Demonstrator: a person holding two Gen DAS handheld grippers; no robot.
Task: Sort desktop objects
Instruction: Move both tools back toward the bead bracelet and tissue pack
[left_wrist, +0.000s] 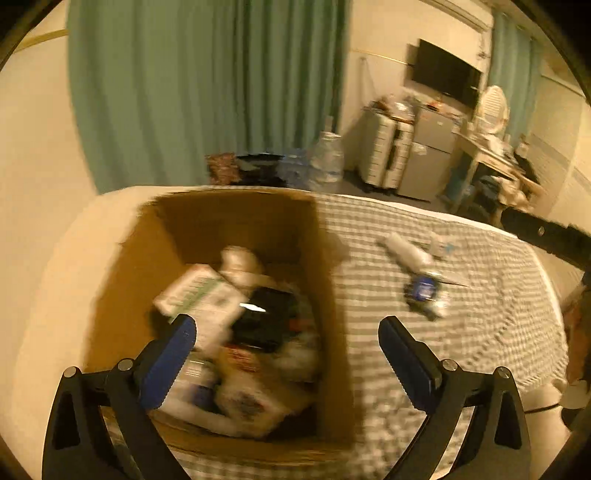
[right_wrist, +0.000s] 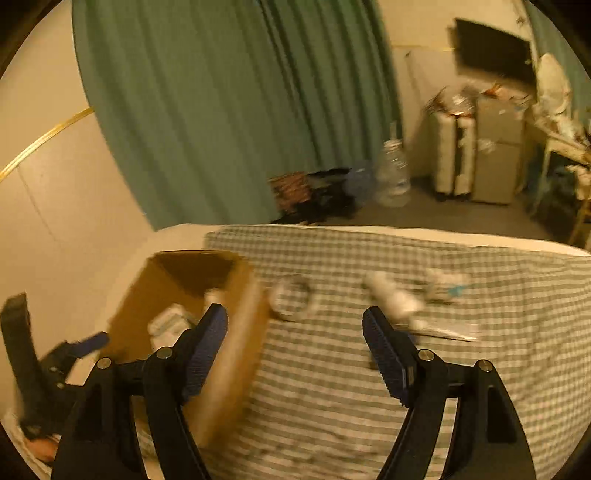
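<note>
An open cardboard box (left_wrist: 327, 266) sits on a green-checked cloth (left_wrist: 461, 350) and holds several items, among them a white-and-green carton (left_wrist: 201, 295) and a black object (left_wrist: 267, 325). My left gripper (left_wrist: 286, 326) hangs open over the box with nothing between its fingers. On the cloth to the right lie a white bottle (left_wrist: 406, 253), a blue packet (left_wrist: 424, 291) and a small pale item (left_wrist: 441, 245). My right gripper (right_wrist: 293, 314) is open and empty over the cloth, beside the box (right_wrist: 236, 350). Just beyond it lie a tape ring (right_wrist: 293, 299), the white bottle (right_wrist: 391, 295) and a flat card (right_wrist: 447, 332).
The cloth covers a soft pale surface whose far edge (right_wrist: 369, 230) drops to the floor. Beyond it are a green curtain (right_wrist: 221, 110), water jugs (right_wrist: 393, 177), a suitcase (right_wrist: 452, 158), a small fridge (right_wrist: 496, 147) and a wall screen (left_wrist: 447, 72).
</note>
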